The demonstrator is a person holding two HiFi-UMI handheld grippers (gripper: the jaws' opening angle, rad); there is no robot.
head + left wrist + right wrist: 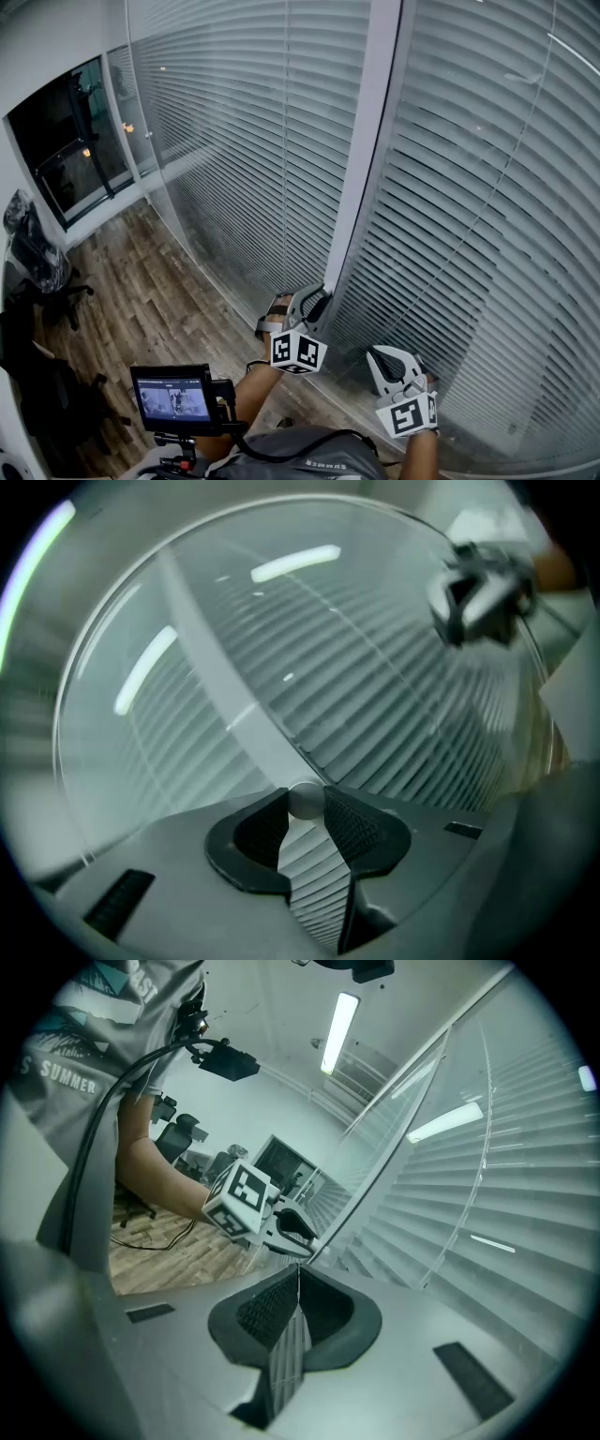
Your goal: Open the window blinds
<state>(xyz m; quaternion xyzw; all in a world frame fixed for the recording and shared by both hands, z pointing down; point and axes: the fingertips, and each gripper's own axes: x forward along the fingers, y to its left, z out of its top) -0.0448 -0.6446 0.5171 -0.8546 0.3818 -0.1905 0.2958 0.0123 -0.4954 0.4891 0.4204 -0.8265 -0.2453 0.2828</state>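
Left gripper (pixel 313 302) jaws pinching wand (pixel 305 801) between their tips, right gripper (pixel 298 1271) jaws pressed together, blinds (pixel 487 206) just ahead.

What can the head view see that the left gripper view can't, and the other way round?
Only the head view shows the brown wooden floor, the small black screen and the black office chair. Only the left gripper view shows a small pale round knob pinched between the left gripper's dark jaws. Both show the white slatted window blinds, the grey upright window frame and the right gripper.
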